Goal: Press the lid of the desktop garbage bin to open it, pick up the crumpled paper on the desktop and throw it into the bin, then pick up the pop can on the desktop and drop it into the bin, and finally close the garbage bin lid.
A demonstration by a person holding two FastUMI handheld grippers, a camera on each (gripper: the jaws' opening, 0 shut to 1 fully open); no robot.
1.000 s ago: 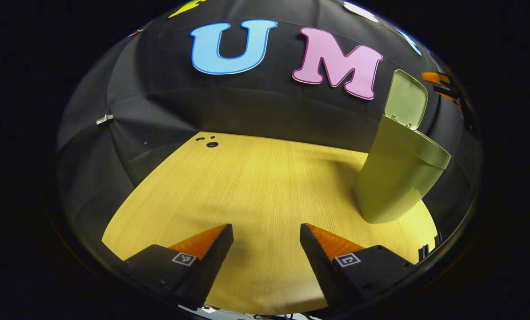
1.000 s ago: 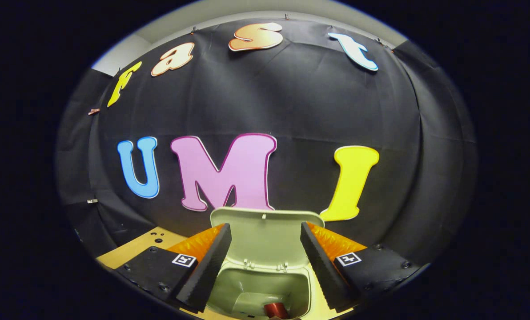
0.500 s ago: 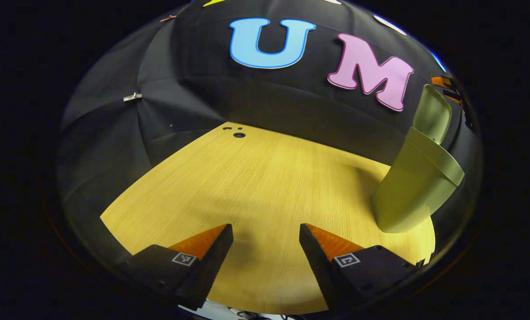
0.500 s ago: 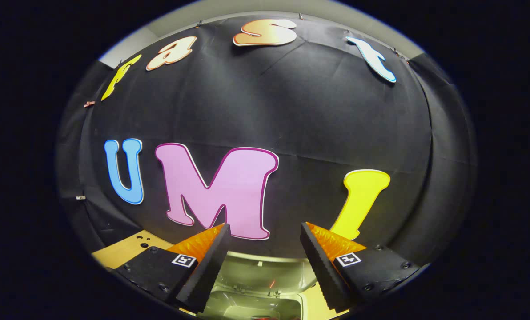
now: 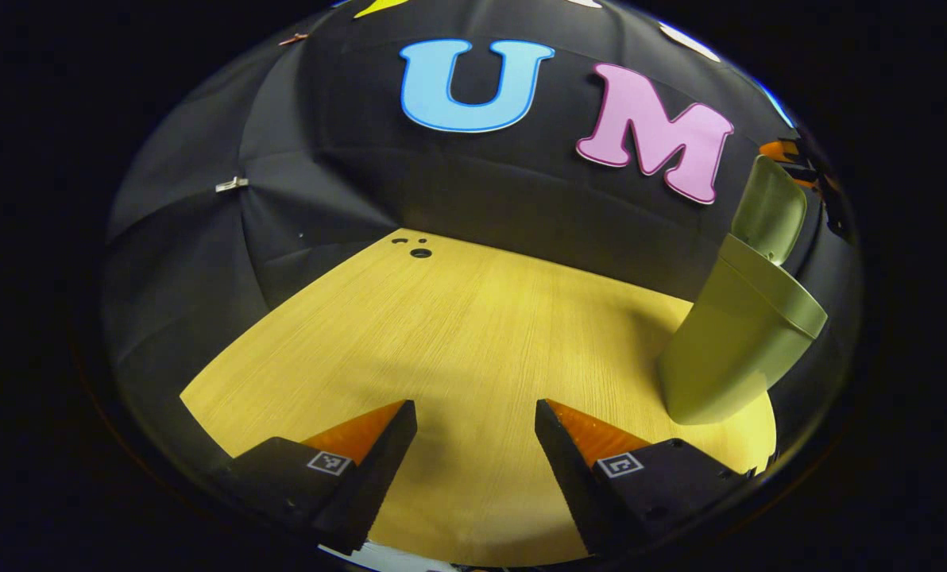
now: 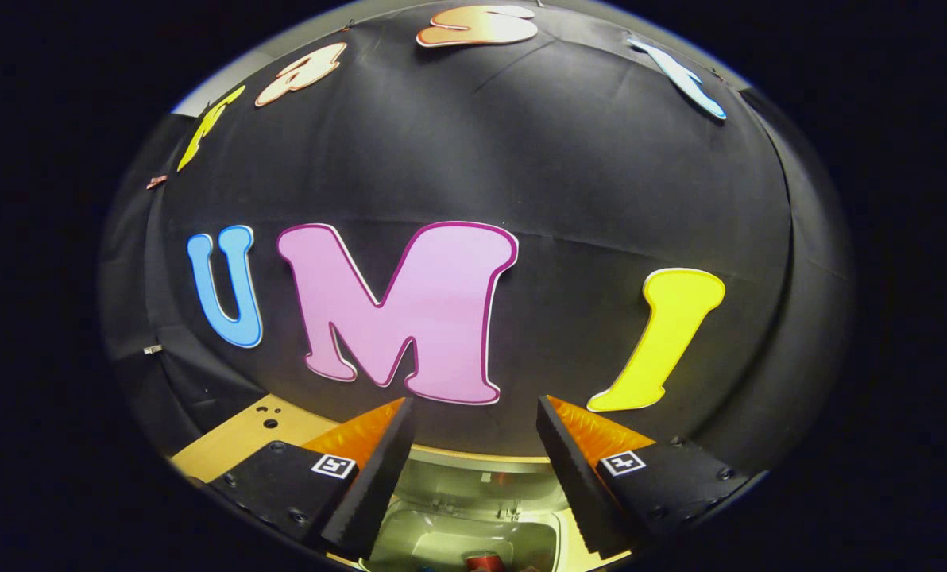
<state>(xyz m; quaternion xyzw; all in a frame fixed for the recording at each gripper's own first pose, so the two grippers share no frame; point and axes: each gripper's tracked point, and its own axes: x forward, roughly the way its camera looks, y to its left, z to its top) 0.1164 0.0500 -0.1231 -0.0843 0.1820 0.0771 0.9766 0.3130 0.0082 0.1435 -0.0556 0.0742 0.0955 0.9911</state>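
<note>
Each gripper, the left gripper (image 5: 476, 413) and the right gripper (image 6: 476, 409), has two wedge-shaped fingers with ribbed inner faces. Black mounts behind them carry small square coded markers and round screws.

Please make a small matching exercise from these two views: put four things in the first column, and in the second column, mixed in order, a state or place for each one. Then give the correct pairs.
Column one:
1. bin lid
2. left claw
3. red can
4. right claw

Column two:
A. lying inside the green bin
B. open and empty, low over the wooden desktop
C. standing up, open
D. open and empty, above the bin's mouth

Right pairs: 1-C, 2-B, 3-A, 4-D
</note>
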